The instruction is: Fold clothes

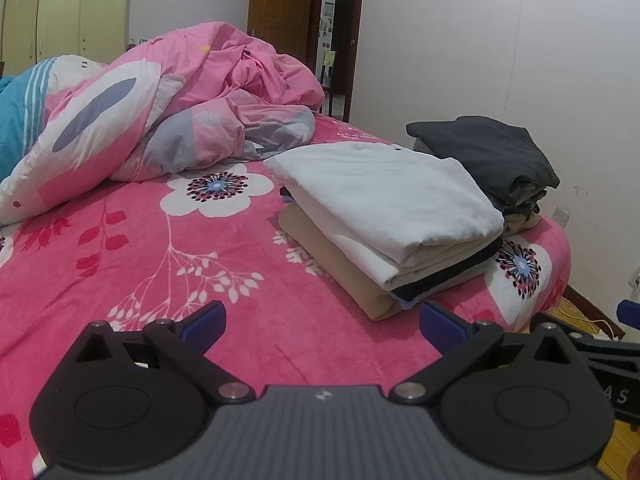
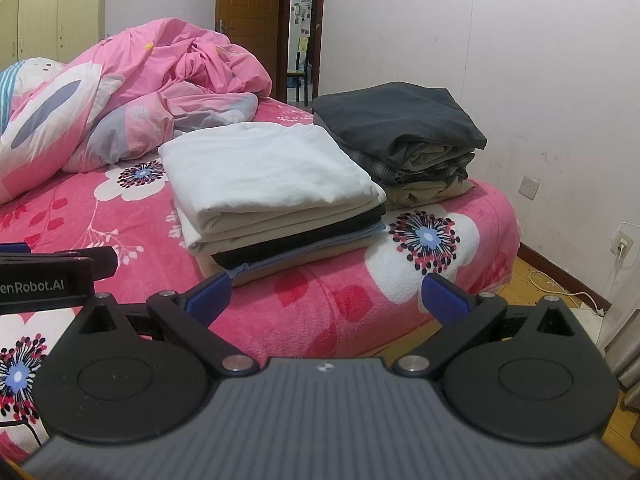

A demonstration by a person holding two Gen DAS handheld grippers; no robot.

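A stack of folded clothes with a white garment on top lies on the pink flowered bed; it also shows in the right wrist view. Behind it is a second folded stack topped by a dark grey garment, also in the right wrist view. My left gripper is open and empty, above the bed just in front of the white stack. My right gripper is open and empty, near the bed's corner in front of the same stack. The left gripper's body shows at the right view's left edge.
A crumpled pink duvet is heaped at the back left of the bed. A white wall with sockets stands on the right, with wooden floor and a cable below. A brown door stands open behind; wardrobes are at far left.
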